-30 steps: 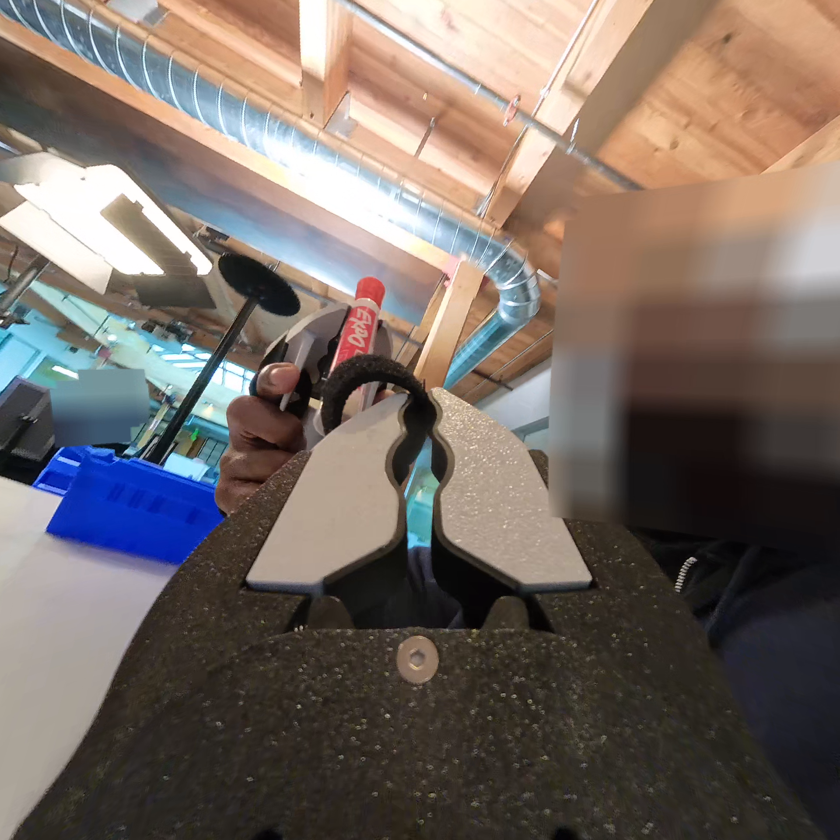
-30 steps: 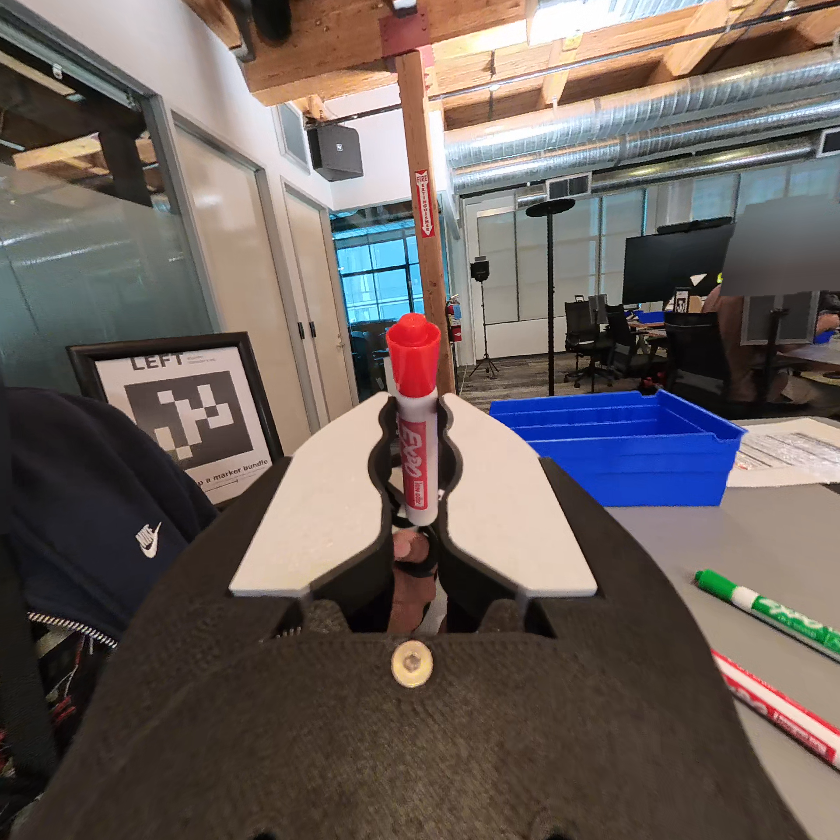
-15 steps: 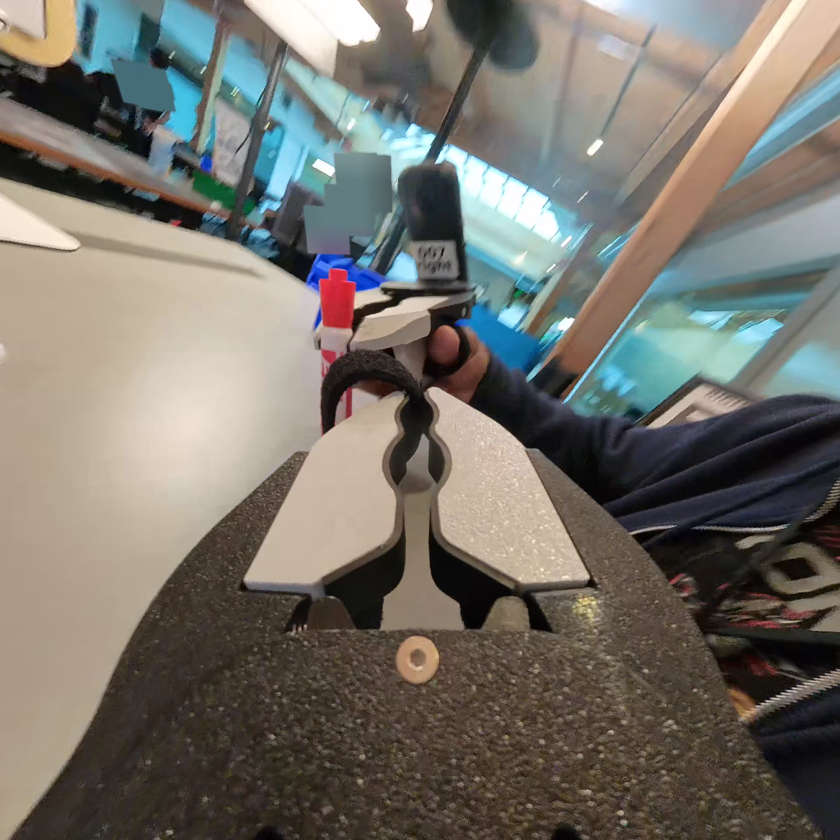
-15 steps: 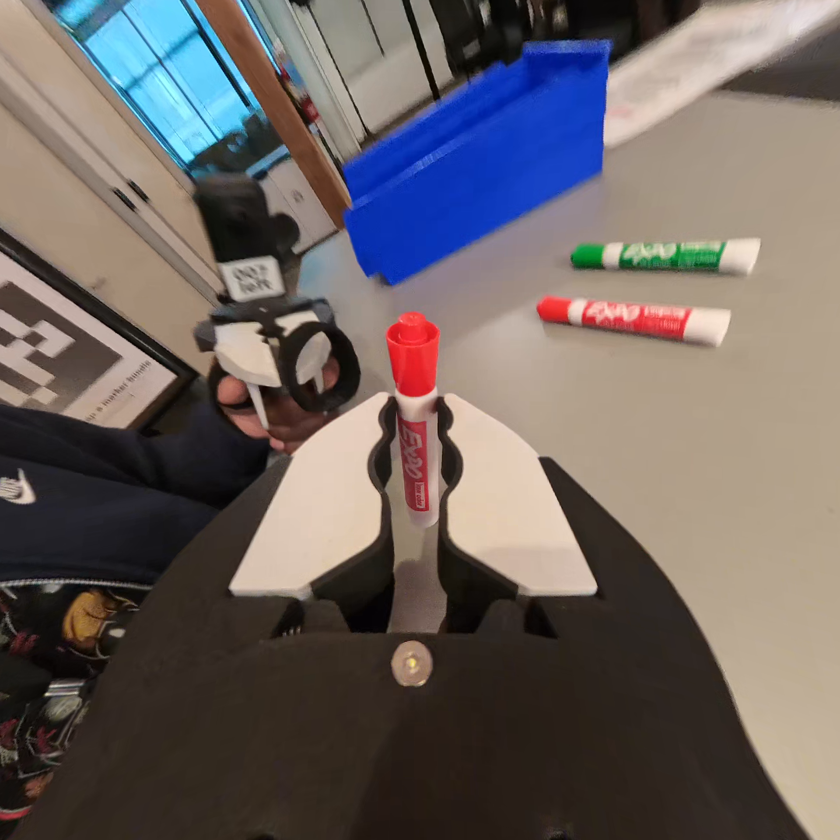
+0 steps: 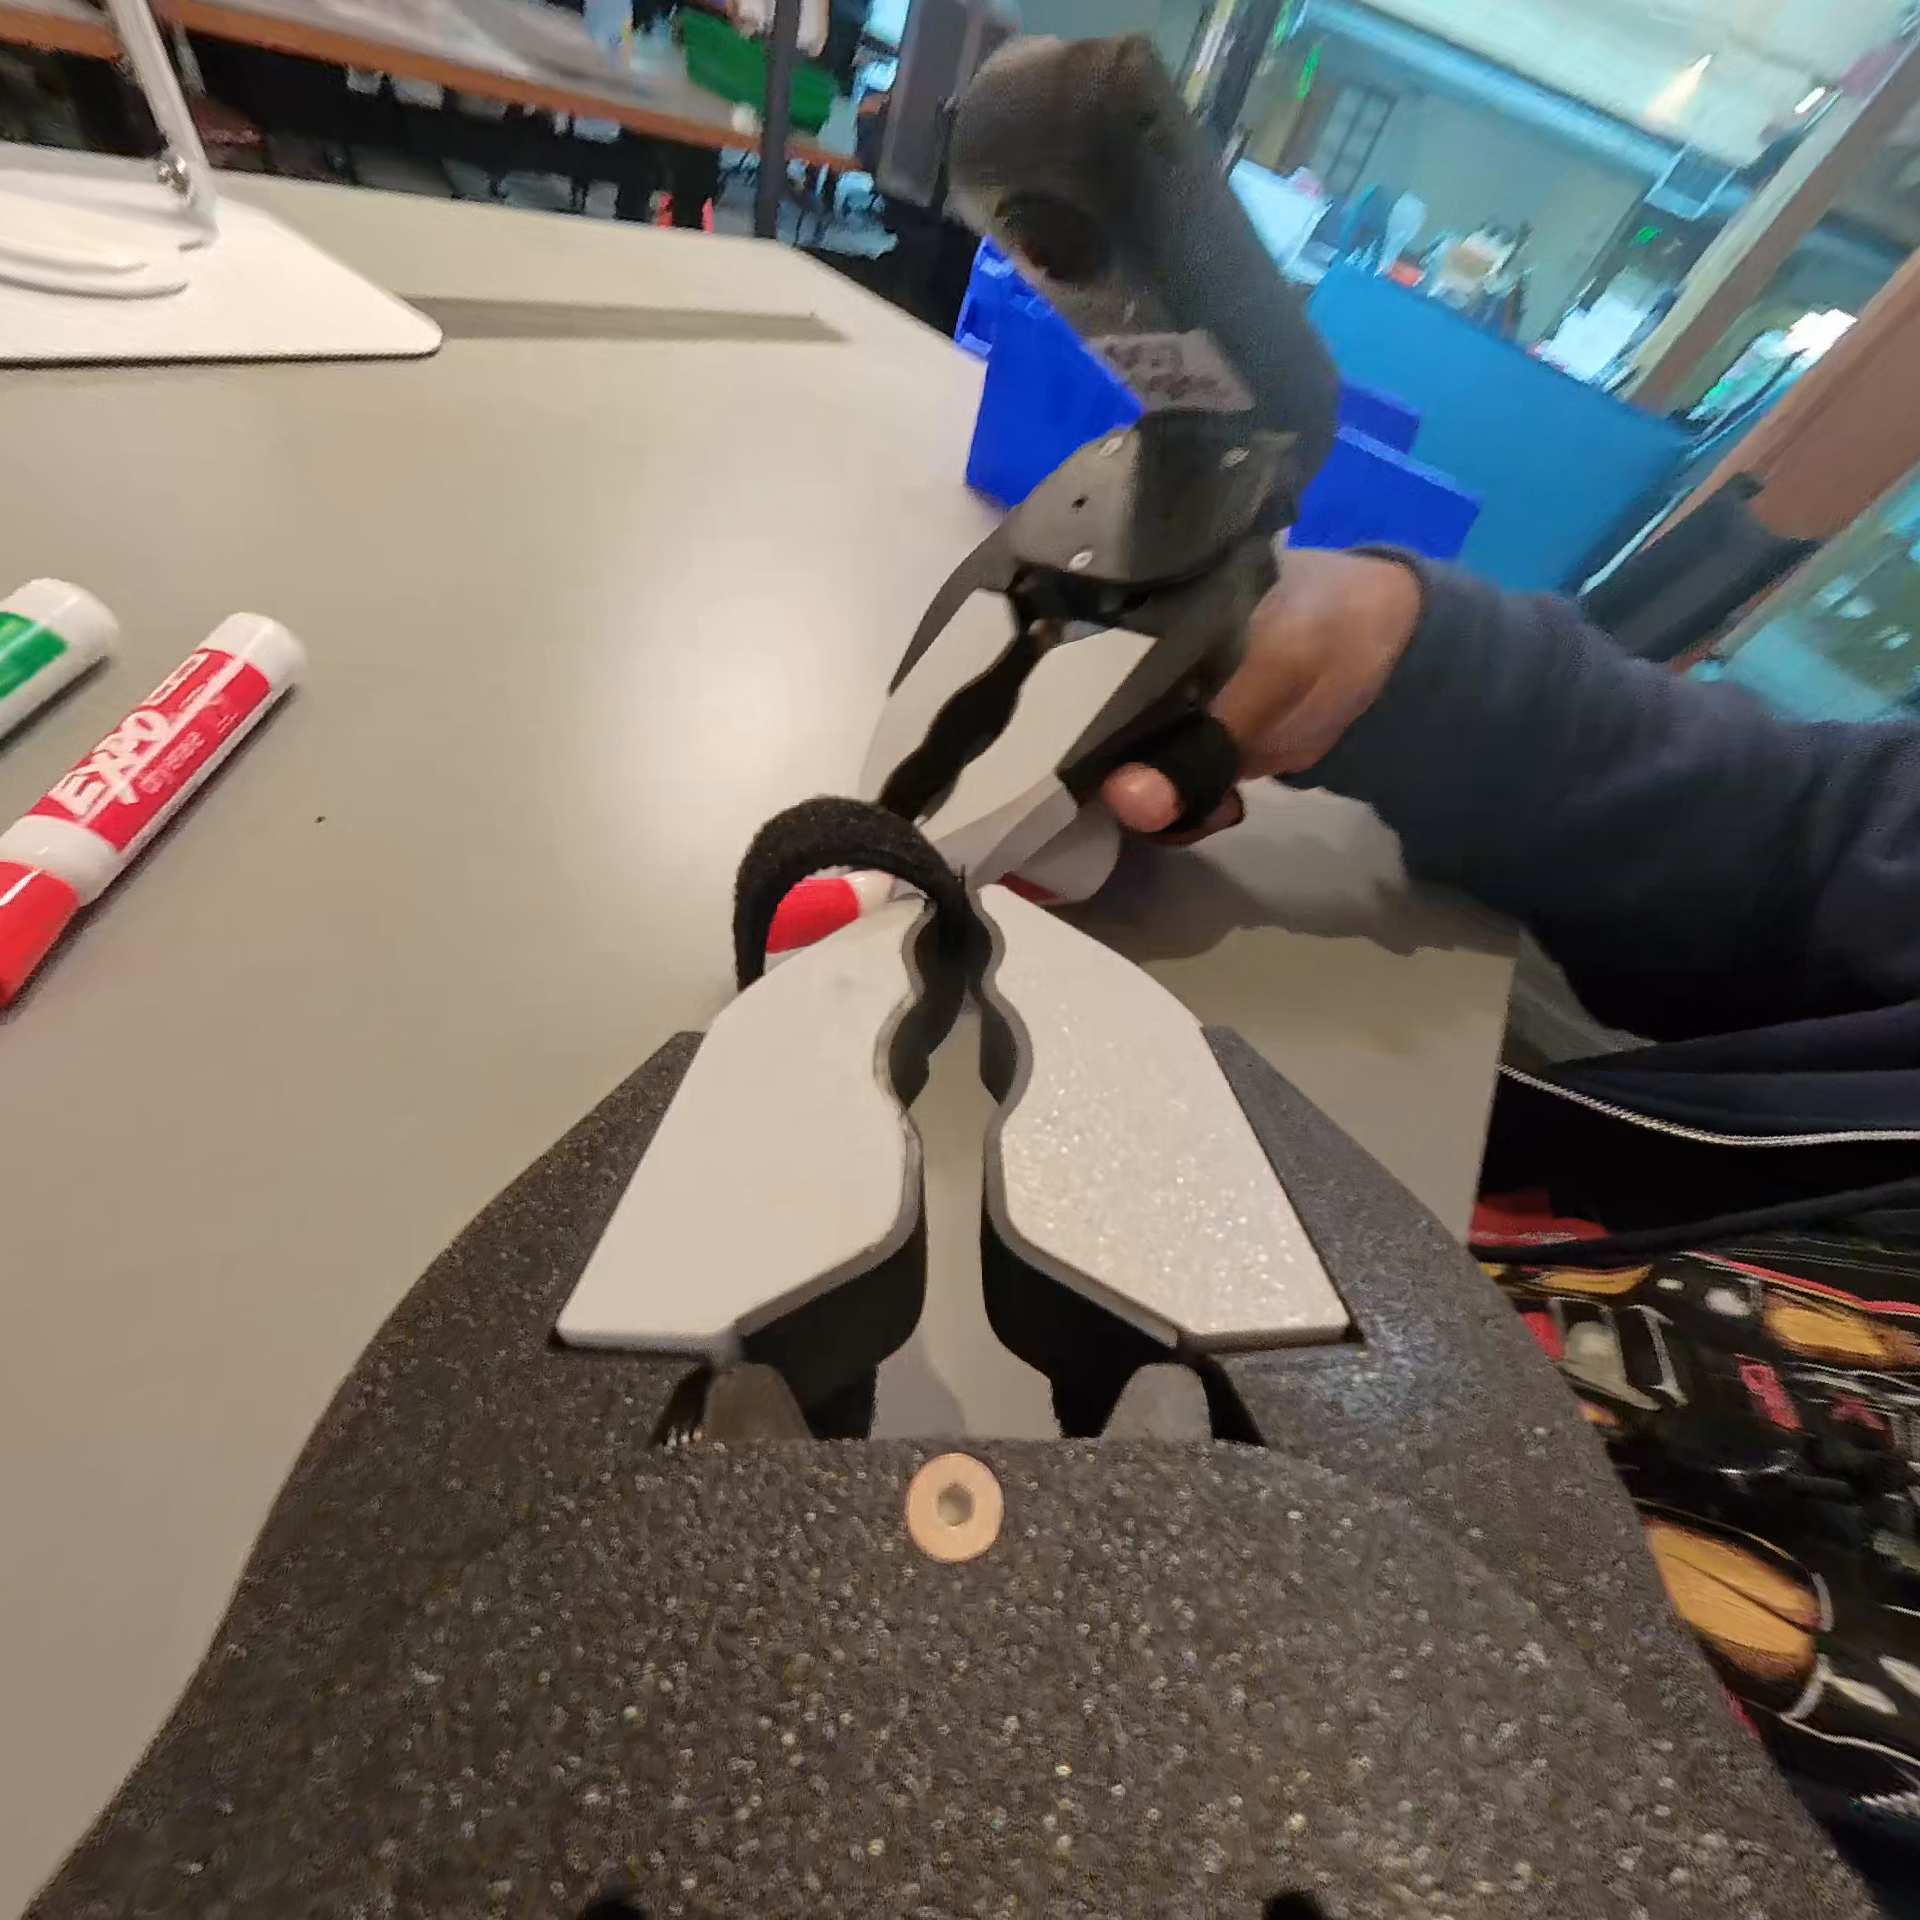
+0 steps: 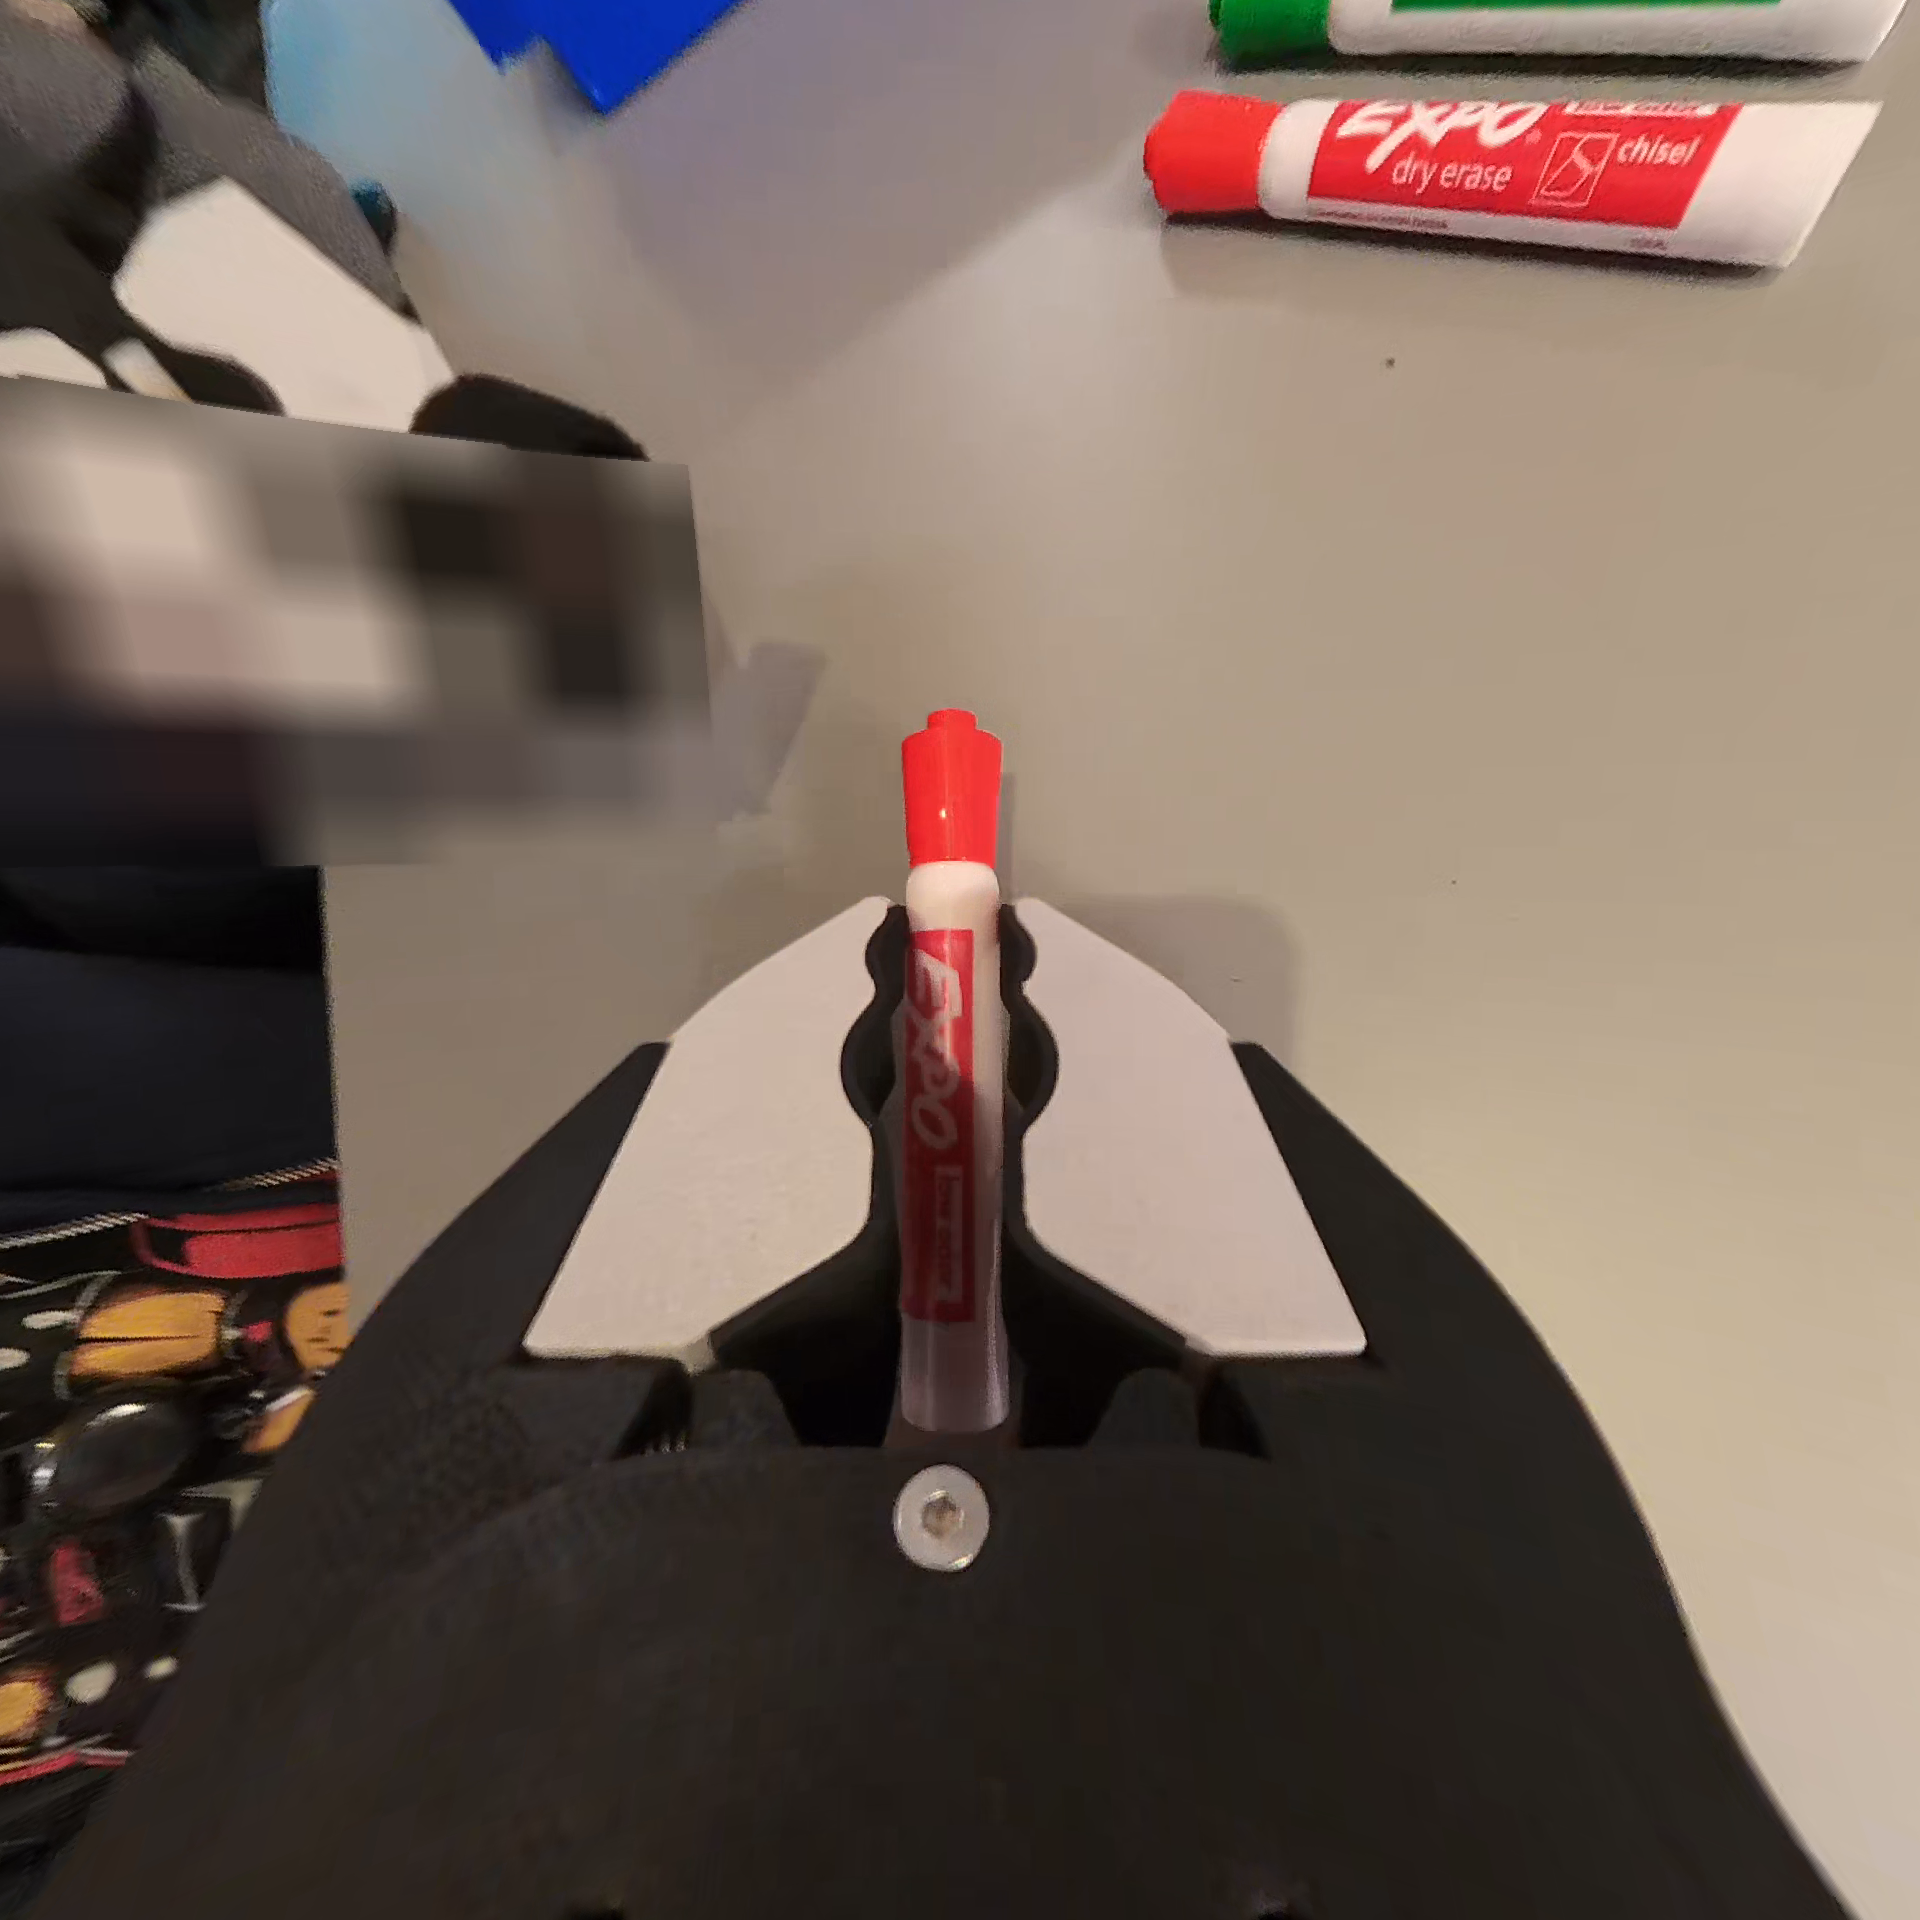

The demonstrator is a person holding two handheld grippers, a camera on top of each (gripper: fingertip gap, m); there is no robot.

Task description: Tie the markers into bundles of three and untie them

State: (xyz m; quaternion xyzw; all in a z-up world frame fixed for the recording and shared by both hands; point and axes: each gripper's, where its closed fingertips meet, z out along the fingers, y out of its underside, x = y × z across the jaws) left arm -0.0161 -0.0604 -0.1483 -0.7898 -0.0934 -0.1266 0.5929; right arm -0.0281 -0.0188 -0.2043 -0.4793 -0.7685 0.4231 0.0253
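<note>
The left tongs (image 5: 961, 914) are clenched on a black fabric strap loop (image 5: 831, 831). The right tongs (image 6: 951, 920) grip a slim red-capped white marker (image 6: 951, 1049) along their axis, cap forward, low over the grey desk (image 6: 1455, 727). A thicker red-and-white marker (image 6: 1507, 177) and a green-capped one (image 6: 1538, 26) lie side by side beyond (well apart from the tongs). Judged step: gathering three markers. The next move calls for bringing the markers together inside the loop.

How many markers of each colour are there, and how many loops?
Red markers: 2, one held in the right tongs, one lying on the table
Green markers: 1
Black loops: 1, pinched in the left tongs
Total: 4
</note>
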